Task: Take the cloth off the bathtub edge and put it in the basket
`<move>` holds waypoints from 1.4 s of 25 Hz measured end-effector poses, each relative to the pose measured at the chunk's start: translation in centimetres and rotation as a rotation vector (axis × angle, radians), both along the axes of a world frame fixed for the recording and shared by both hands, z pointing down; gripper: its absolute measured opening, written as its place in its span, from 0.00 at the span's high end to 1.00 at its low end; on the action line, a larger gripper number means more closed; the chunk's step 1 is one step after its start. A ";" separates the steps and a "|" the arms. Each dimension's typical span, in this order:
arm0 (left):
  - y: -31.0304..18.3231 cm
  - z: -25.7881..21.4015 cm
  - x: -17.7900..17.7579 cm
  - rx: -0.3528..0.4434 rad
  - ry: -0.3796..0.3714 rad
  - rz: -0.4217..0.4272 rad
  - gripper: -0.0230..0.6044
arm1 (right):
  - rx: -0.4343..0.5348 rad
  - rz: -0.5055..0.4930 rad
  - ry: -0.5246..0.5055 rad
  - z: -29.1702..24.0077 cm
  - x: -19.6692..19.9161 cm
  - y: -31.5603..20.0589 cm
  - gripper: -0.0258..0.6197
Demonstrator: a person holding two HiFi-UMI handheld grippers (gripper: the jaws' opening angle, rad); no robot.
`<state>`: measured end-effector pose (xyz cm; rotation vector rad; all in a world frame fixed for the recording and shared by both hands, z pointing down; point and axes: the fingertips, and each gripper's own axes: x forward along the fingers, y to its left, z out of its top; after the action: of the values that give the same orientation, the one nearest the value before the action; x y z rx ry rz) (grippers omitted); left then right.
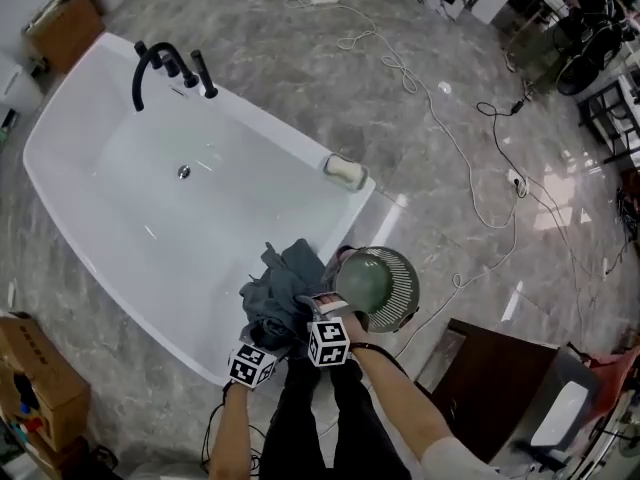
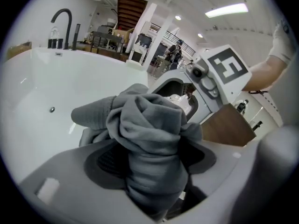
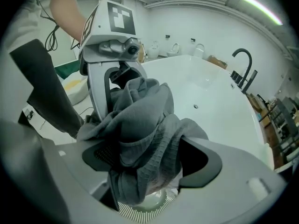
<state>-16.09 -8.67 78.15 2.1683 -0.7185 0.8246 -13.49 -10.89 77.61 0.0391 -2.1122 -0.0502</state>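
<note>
A crumpled grey cloth (image 1: 283,286) is bunched over the near corner of the white bathtub (image 1: 300,140), beside a round slatted basket (image 1: 400,280). My left gripper (image 1: 268,330) and right gripper (image 1: 318,306) both meet the cloth from below. In the left gripper view the cloth (image 2: 149,125) fills the gap of my left gripper (image 2: 152,167), pressed between both dark pads. In the right gripper view the cloth (image 3: 140,125) is clamped in my right gripper (image 3: 145,157) and hangs down, with the basket (image 3: 140,212) showing beneath it.
A black faucet (image 1: 165,66) stands on the tub's far rim and a soap dish (image 1: 345,171) on its right corner. Cables (image 1: 450,138) run over the marble floor. A brown cabinet (image 1: 490,378) stands to the right of my legs, and cardboard boxes (image 1: 35,373) to the left.
</note>
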 end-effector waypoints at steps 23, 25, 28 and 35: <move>-2.3 -8.3 14.1 0.255 0.052 0.166 0.50 | 0.044 0.569 -0.303 -6.1 14.0 0.9 0.64; -2.8 -8.7 16.3 0.268 0.089 0.164 0.51 | 0.061 0.615 -0.322 -6.5 16.4 0.5 0.65; -2.9 -9.0 18.3 0.264 0.098 0.211 0.52 | 0.055 0.715 -0.385 -6.8 18.4 0.6 0.67; -1.3 -8.3 23.6 0.241 0.109 0.307 0.52 | 0.034 0.895 -0.456 -6.0 23.6 2.7 0.69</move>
<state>7.49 -9.94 69.86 2.5622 -0.4547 0.7971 10.12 -8.17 71.62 1.0886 -2.3499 0.4960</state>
